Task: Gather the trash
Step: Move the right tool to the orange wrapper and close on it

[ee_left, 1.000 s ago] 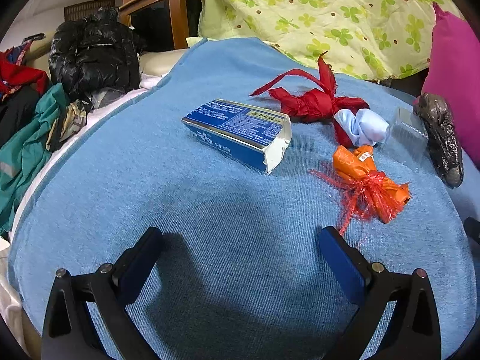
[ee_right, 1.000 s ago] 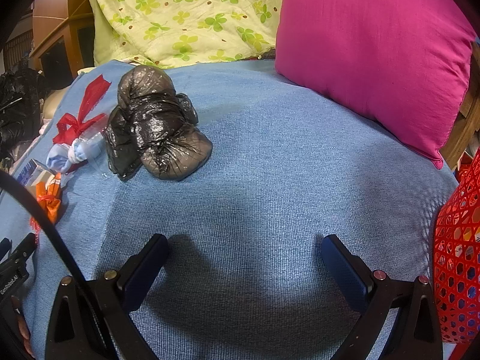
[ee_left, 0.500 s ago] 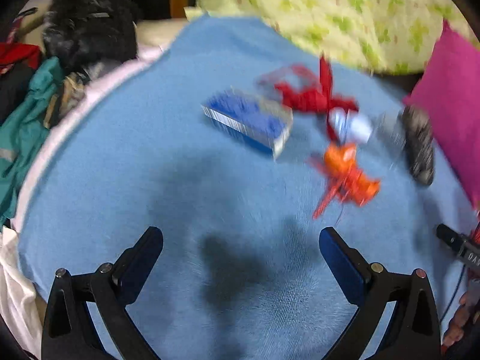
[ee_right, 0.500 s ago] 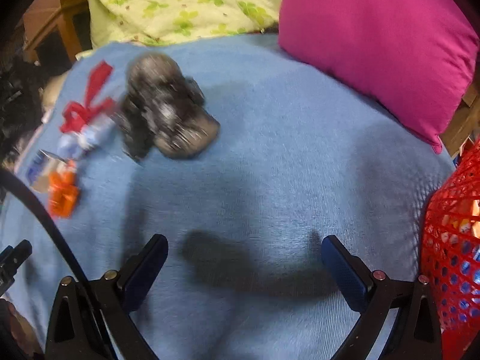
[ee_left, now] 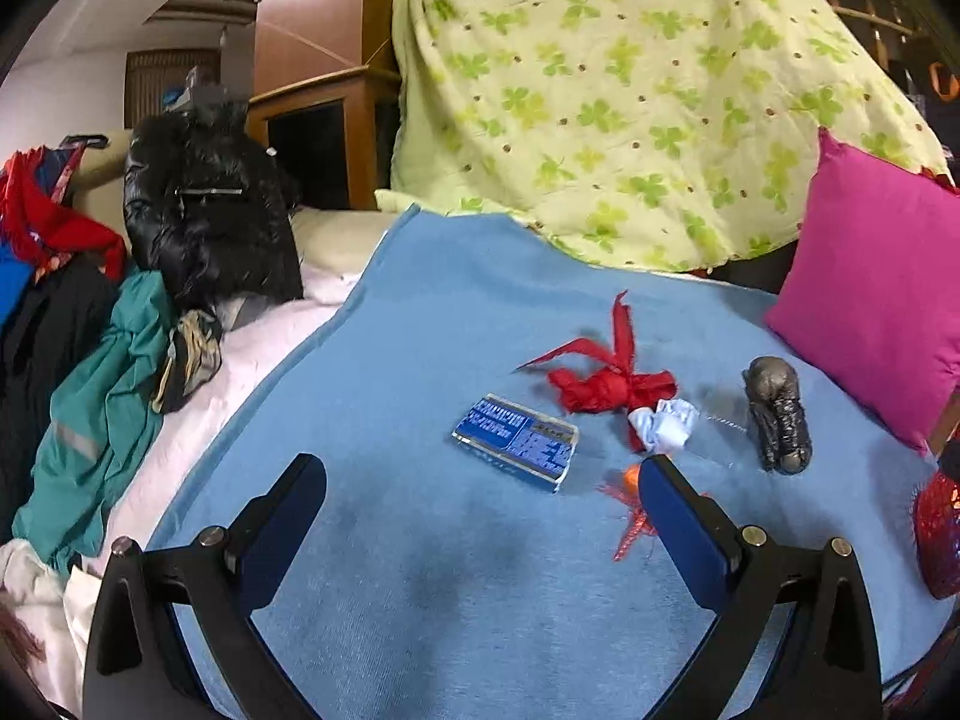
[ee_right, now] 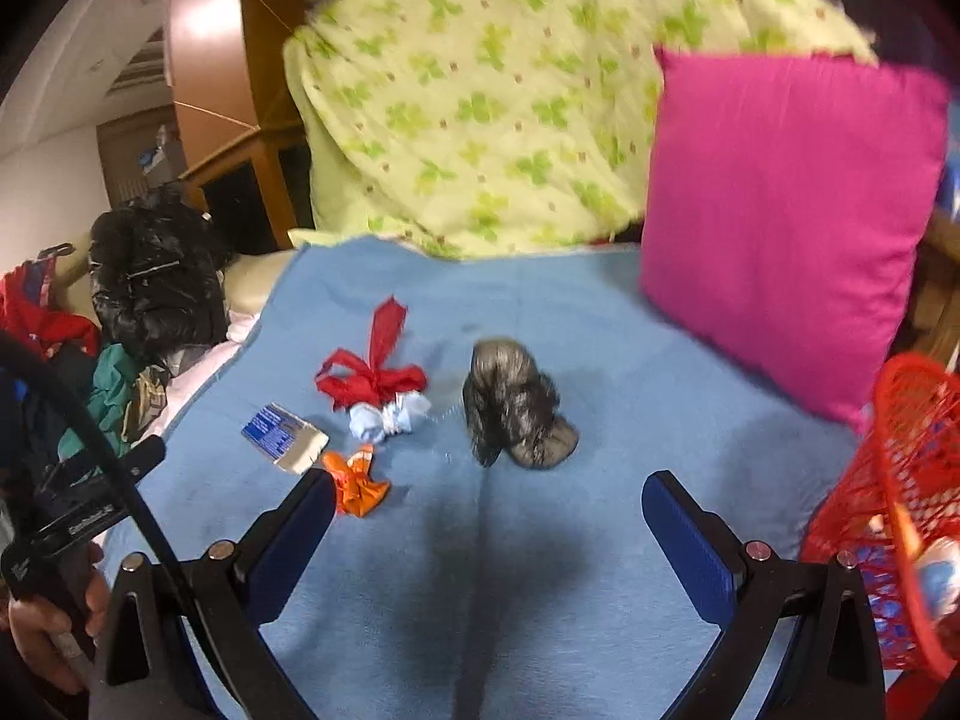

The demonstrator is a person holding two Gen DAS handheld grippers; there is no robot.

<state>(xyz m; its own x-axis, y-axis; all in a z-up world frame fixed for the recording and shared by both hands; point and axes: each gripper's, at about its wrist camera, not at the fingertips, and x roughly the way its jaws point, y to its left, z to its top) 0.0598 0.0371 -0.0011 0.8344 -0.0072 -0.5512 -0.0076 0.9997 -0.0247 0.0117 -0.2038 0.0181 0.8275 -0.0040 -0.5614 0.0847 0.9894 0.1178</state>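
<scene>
On the blue blanket we count five pieces of trash: one blue and white carton, one red plastic bag, one pale blue and white bundle, one orange wrapper and one black plastic bag. We see one red basket, one pink cushion and one green clover sheet. There is one black jacket. We count two grippers, each with two fingers set wide apart: the left gripper and the right gripper.

Blue blanket; magenta pillow; clover-print green sheet; red basket; black bag.
</scene>
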